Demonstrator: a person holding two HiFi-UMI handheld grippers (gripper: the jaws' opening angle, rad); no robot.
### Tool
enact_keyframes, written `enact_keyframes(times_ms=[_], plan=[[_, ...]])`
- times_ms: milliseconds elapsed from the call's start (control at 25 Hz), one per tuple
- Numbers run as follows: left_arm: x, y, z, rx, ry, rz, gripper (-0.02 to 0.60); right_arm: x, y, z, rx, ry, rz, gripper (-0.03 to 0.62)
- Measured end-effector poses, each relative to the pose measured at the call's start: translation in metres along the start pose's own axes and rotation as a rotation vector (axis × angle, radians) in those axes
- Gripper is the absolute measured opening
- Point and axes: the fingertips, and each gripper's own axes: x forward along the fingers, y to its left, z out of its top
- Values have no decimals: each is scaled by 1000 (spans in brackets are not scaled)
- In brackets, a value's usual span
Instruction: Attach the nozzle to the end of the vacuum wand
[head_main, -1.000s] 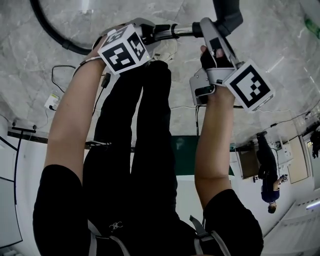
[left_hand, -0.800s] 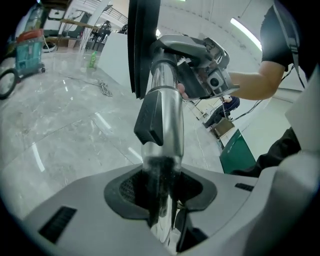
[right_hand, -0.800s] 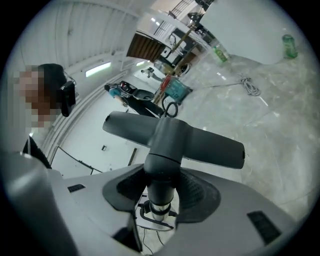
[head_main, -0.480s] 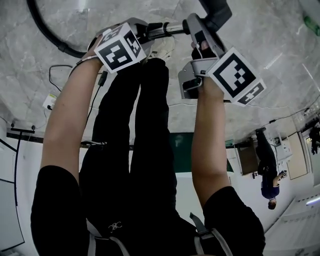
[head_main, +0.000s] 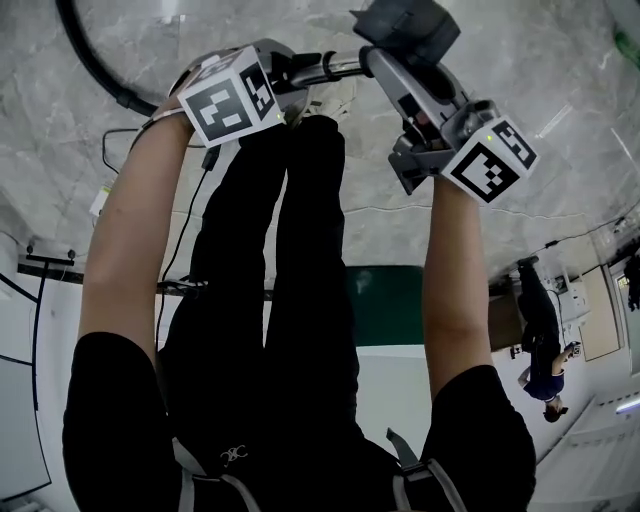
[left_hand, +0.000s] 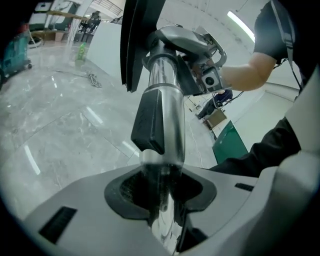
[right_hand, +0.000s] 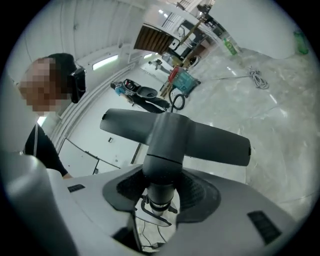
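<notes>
wand (left_hand: 172, 122): glossy metal | nozzle (right_hand: 175, 132): matt grey plastic | floor (left_hand: 60, 115): polished marble

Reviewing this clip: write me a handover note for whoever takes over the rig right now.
Left gripper: shut on the vacuum wand, metal tube between the pads.
Right gripper: shut on the neck of the nozzle.
Place: both are held above the marble floor, with the nozzle at the wand's end.
Done: both parts are in hand and brought together.
Left: the right gripper hides the joint. Probably push until seated, then check.
</notes>
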Motion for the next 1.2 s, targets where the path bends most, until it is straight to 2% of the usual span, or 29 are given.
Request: enact_keyframes(times_ms=[160, 320, 400, 560, 720, 880, 960, 1200], plan=[[10, 19, -1, -78, -52, 81, 147, 5, -22, 0, 59, -25, -105, 186], [28, 35, -38, -191, -33, 155, 168, 25, -63, -32, 276, -39, -235, 186], [34, 37, -52, -243, -6, 228, 179, 26, -80, -48, 359, -37, -274, 186], [32, 45, -69, -288, 10, 406, 186, 36, -98, -64, 450, -15, -287, 186], [20, 73, -104, -335, 9, 550, 198, 80, -110, -77, 491, 0, -275, 186], [10, 89, -121, -341, 33, 617, 202, 106, -119, -81, 510, 15, -276, 186], [2, 91, -123, -344, 18, 648, 202, 111, -128, -79, 515, 23, -293, 186], [-21, 93, -137, -500, -72, 683, 201, 117, -169, -82, 554, 49, -333, 187]])
